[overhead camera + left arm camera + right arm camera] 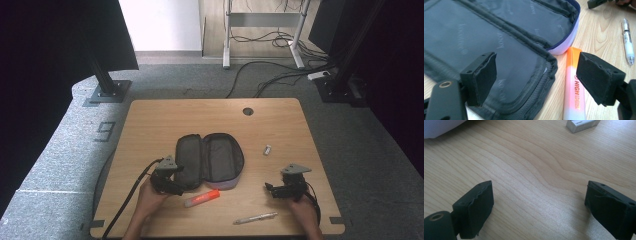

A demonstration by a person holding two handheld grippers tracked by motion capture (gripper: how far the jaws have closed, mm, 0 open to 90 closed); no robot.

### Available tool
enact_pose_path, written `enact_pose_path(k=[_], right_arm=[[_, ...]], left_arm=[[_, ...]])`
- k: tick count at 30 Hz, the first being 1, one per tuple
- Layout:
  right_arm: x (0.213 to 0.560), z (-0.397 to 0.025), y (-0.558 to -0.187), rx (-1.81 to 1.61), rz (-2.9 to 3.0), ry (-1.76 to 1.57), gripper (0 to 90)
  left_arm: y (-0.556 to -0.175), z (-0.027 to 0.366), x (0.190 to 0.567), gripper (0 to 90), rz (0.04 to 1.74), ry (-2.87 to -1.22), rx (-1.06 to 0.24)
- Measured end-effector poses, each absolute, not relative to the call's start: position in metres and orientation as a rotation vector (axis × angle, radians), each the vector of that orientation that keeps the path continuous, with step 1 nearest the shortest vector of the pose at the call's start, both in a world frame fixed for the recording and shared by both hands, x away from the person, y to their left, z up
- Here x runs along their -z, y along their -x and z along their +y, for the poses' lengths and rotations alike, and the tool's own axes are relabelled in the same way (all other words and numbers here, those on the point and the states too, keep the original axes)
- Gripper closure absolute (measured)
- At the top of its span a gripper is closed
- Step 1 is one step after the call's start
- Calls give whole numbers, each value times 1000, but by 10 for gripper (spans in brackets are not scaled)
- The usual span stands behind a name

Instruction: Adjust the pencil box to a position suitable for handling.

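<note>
From the high view, my left tool (pixel 175 186) sits at the near left corner of the open case (pixel 210 159), which lies flat mid-tabletop (pixel 160 120). The highlighter (pixel 202 198) lies just in front of the case's near edge, slanted. A pen (pixel 255 218) lies nearer the front edge, apart from both. My right tool (pixel 272 190) hovers over bare wood to the right, with a small eraser (pixel 267 149) beyond it. Wide free wood at the back, and the right side is open too.

Left gripper view: my jaws stand wide apart, holding nothing. The left jaw is over the case (pixel 499 37) lining, the right jaw over the highlighter (pixel 574 90), which lies just beside the case's corner; I can't tell if they touch. The pen (pixel 627 42) lies off to the right, well clear. The far tip of the other tool (pixel 596 3) shows at the top.

Right gripper view: my jaws are spread wide and empty, plain wood between them. The eraser (pixel 582 124) sits ahead at the upper right, the case's pale edge (pixel 441 127) at the upper left. Plenty of room between.
</note>
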State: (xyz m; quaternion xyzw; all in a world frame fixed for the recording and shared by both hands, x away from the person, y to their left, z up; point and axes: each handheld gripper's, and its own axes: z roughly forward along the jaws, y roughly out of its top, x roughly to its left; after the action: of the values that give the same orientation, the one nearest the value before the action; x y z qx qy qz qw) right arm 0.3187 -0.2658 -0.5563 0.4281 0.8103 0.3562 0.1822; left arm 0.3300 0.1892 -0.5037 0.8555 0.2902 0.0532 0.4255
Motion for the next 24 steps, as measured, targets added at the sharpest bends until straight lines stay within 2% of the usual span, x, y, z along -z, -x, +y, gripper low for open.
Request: enact_pose_path(k=[11,20,24], right_arm=[[556,-266,-319,-1005,2287,-1208,81],[556,-266,-319,-1005,2287,-1208,81],[556,-266,-319,-1005,2287,-1209,80]], left_arm=[[-331,224,507,136,823,-2106,-194],[-335,249,528,47,947,-2140,-243],[-338,255,535,35,983,-2153,-252]])
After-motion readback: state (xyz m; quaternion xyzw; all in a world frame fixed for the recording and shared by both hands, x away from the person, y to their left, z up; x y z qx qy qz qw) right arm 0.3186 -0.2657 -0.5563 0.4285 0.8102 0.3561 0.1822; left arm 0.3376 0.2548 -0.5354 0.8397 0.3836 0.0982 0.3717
